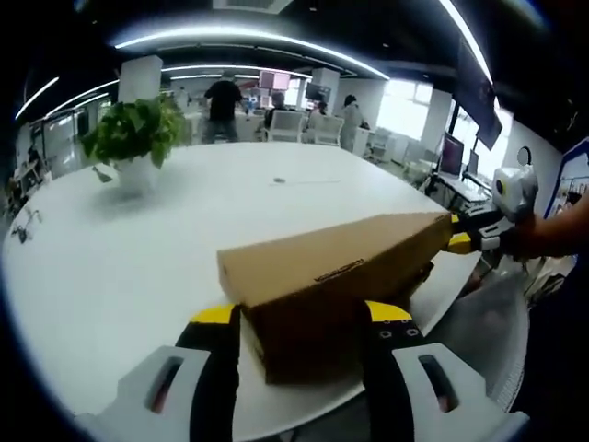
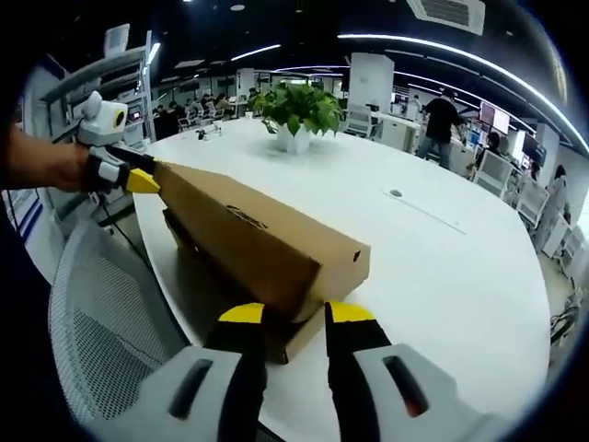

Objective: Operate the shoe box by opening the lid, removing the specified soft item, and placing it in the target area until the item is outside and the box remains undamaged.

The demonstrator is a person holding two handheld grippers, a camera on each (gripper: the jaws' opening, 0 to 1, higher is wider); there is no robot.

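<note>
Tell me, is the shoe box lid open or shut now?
Partly open: the lid is tilted up above the box base, with a dark gap beneath.

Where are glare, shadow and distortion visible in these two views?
Left gripper view: ceiling light strips bend into arcs, the white table looks slightly washed out, and the shoe box is dark on its near end. Right gripper view: windows behind the potted plant glare, and the box shades the table beneath it.
</note>
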